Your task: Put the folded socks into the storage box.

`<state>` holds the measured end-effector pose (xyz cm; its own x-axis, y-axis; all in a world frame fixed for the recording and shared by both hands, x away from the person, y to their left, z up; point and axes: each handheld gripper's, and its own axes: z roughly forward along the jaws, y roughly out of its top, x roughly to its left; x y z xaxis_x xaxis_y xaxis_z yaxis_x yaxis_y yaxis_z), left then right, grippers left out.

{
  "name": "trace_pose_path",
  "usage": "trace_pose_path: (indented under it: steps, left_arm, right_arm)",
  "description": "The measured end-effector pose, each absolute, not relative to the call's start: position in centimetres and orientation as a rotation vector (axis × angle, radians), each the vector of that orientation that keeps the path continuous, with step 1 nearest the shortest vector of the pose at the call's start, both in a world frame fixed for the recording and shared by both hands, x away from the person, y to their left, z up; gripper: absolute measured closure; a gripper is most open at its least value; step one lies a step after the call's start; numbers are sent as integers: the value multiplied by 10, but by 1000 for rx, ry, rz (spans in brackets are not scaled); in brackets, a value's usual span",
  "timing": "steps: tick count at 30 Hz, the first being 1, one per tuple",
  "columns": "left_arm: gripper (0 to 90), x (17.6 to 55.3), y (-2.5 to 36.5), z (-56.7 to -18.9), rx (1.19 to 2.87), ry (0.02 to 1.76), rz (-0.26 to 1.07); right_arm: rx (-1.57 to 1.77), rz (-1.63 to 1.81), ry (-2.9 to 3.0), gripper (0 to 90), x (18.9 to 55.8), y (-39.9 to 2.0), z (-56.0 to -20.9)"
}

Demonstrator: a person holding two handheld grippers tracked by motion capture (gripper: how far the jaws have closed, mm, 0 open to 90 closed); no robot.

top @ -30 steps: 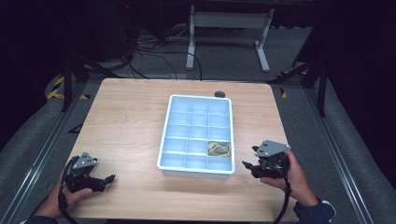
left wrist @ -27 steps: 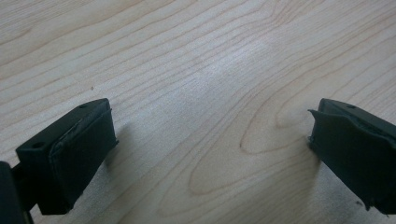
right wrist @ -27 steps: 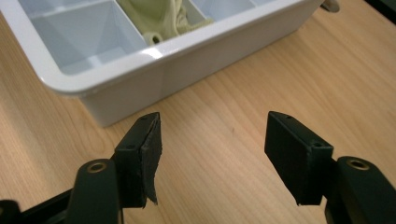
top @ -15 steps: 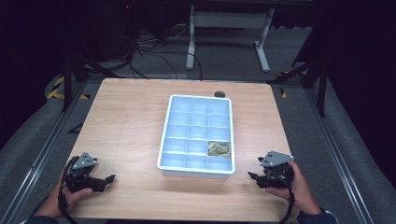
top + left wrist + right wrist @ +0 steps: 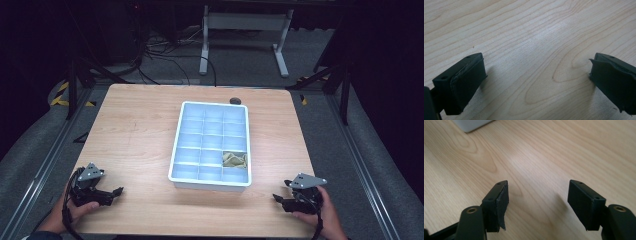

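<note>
- Left gripper (image 5: 114,192): near-left on the table (image 5: 135,130), jaws wide, nothing between
- Right gripper (image 5: 278,198): near-right, jaws just been opening, nothing between
- White tray (image 5: 176,150): centre, crumpled cloth (image 5: 234,159) in near-right compartment; no legible writing

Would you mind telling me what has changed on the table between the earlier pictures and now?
The right tool has come down and back from beside the tray's near right corner to the table's front edge. Its jaws have just been opening, with nothing between them. The left tool stayed put at the near left, open and empty. The white tray and the crumpled beige thing in one of its right-hand compartments have not moved.
</note>
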<state>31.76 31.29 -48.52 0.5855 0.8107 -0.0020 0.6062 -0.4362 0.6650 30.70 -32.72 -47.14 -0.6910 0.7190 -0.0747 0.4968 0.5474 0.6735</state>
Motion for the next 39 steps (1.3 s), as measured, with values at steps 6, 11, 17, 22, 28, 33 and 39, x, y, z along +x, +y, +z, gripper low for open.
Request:
trace_pose_path:
  steps: [6,11,17,22,28,33,39]
  left_arm:
    - [4,318,313,-485,2190,1121,424]
    - [4,318,313,-485,2190,1120,424]
    - [3,318,313,-485,2195,1118,418]
    - [3,318,313,-485,2192,1117,421]
    - [1,320,312,-485,2191,1119,412]
    - [2,320,311,-485,2189,1128,416]
    - [1,320,310,-485,2186,1139,415]
  right_arm:
    - [1095,1021,2363,314,294,-347,-480]
    - [1155,1033,2284,279,285,-358,-484]
    - [1245,1007,2222,257,285,-362,-484]
    - [1253,1003,2214,254,286,-360,-484]
    - [1292,989,2183,254,288,-358,-484]
    - [1320,976,2156,253,290,-358,-484]
    - [1354,964,2122,254,291,-358,-484]
